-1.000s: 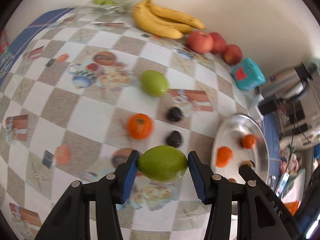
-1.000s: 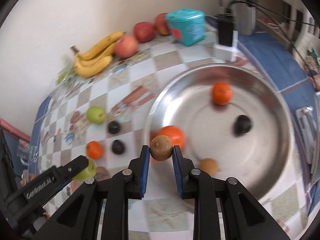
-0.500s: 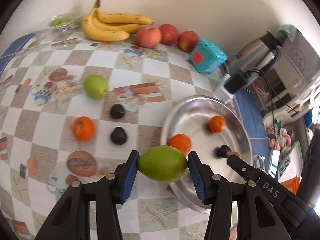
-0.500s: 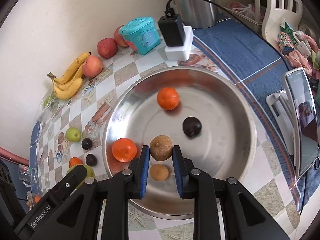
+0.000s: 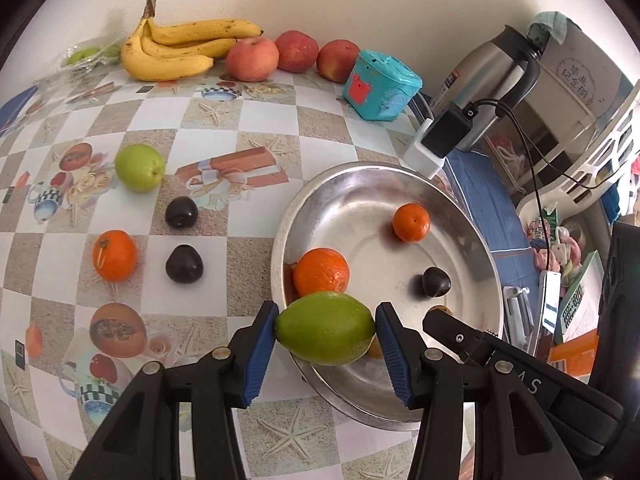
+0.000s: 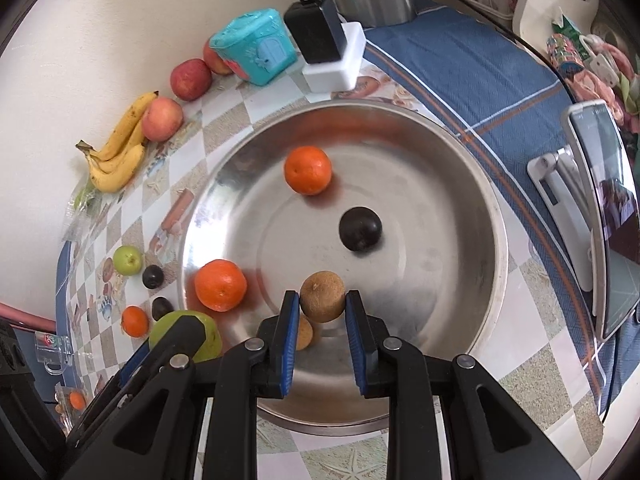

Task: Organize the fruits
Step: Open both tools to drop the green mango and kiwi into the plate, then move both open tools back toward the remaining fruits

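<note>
Left tool [image 5: 325,330] with green fruit [image 5: 324,328] now over the bowl's [image 5: 486,264] near rim (formerly above the tablecloth).

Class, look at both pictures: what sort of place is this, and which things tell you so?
Most likely a home kitchen or dining table. A patterned checked tablecloth carries bananas and apples along the wall, and a steel kettle stands beside what looks like a rice cooker.

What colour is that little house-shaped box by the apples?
The house-shaped box is turquoise with a pale blue door; the right wrist view shows it best.
</note>
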`<act>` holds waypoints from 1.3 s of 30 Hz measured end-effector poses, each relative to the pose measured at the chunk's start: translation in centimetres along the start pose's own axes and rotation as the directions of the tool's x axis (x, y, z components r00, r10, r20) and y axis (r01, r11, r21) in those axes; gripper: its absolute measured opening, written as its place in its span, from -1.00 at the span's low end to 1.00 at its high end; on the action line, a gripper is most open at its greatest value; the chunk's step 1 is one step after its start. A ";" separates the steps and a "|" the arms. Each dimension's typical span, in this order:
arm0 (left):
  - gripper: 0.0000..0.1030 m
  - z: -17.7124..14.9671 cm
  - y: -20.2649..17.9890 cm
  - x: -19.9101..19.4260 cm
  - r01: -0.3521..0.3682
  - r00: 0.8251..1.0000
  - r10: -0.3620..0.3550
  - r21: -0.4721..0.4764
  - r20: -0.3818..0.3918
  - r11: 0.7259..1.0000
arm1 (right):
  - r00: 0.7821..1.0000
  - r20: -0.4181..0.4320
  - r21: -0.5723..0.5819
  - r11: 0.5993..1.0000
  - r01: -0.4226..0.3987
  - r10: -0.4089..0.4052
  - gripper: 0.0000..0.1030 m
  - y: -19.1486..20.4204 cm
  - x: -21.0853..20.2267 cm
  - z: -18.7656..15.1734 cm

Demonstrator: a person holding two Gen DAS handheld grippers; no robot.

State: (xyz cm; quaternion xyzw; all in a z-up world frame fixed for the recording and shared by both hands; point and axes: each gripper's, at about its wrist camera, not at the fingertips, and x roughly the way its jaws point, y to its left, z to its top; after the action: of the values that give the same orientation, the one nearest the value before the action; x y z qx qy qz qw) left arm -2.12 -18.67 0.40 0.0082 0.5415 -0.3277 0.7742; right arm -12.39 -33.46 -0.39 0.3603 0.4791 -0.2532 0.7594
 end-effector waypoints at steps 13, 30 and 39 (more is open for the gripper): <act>-0.03 0.3 0.4 -0.6 0.005 1.000 -0.005 -0.005 0.011 1.000 | 1.000 -0.005 0.011 1.000 0.001 -0.001 -0.52 -0.1 0.0 0.0; -0.02 1.5 8.4 -2.6 -0.189 0.980 0.197 -0.222 0.015 0.957 | 1.000 0.016 -0.094 0.996 -0.009 0.010 -0.52 4.0 -0.1 -1.0; -0.01 1.8 12.4 -4.7 -0.295 0.949 0.315 -0.304 0.017 0.906 | 1.000 0.006 -0.171 0.985 -0.012 0.013 -0.52 7.2 0.5 -2.0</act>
State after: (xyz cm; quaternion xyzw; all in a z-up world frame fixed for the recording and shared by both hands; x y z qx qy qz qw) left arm 4.86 -7.28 0.94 -0.0346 0.5509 -0.1175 0.8255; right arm -8.03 -27.47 0.76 0.2960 0.4940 -0.2079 0.7906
